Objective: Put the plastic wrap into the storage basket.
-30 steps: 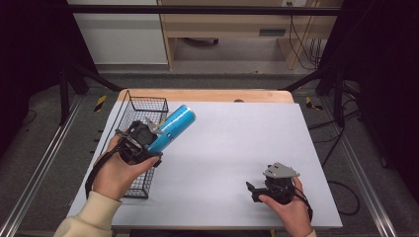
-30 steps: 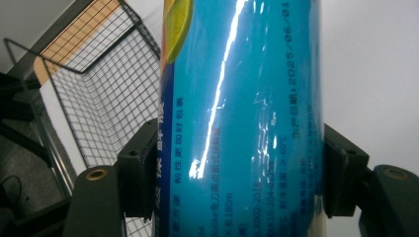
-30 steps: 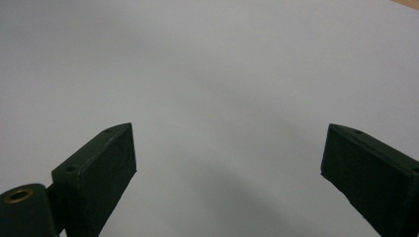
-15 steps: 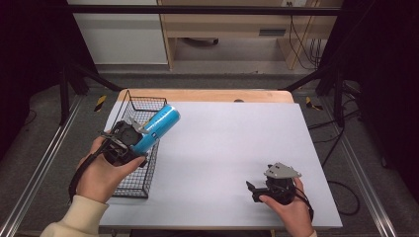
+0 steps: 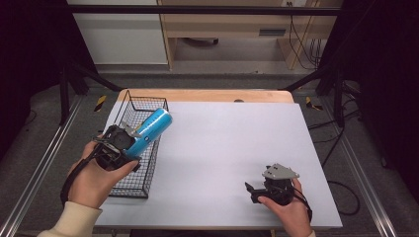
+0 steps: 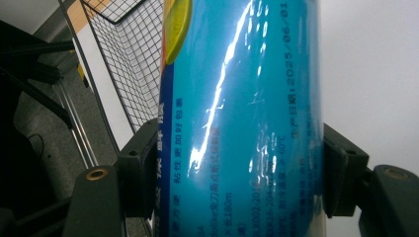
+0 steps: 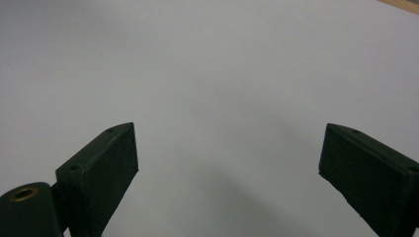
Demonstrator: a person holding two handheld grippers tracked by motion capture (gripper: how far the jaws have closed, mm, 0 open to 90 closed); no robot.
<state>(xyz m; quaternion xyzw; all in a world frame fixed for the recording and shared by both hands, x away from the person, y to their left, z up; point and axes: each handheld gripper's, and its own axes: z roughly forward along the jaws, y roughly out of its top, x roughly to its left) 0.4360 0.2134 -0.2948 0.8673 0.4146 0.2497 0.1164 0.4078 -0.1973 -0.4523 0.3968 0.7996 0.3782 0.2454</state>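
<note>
The tall blue cylindrical can (image 6: 242, 118) wears a glossy plastic film that throws bright streaks of light and wrinkles faintly over the printed text. The black wire-mesh basket (image 5: 129, 183) looks like thin coated metal, slightly shiny along its rim. The broad pale grey tabletop (image 5: 232, 148) is matt and smooth, without glare; a strip of bare light wood (image 5: 207, 95) runs along its far edge. The left gripper (image 6: 237, 173) and the right gripper (image 7: 227, 163) have dull black pads (image 7: 104, 165) of hard plastic with faintly grainy faces and small brass-coloured metal inserts. The grey three-cornered plate (image 5: 279, 172) looks like flat matt metal. The cream sleeve (image 5: 69, 222) is soft cloth.
</note>
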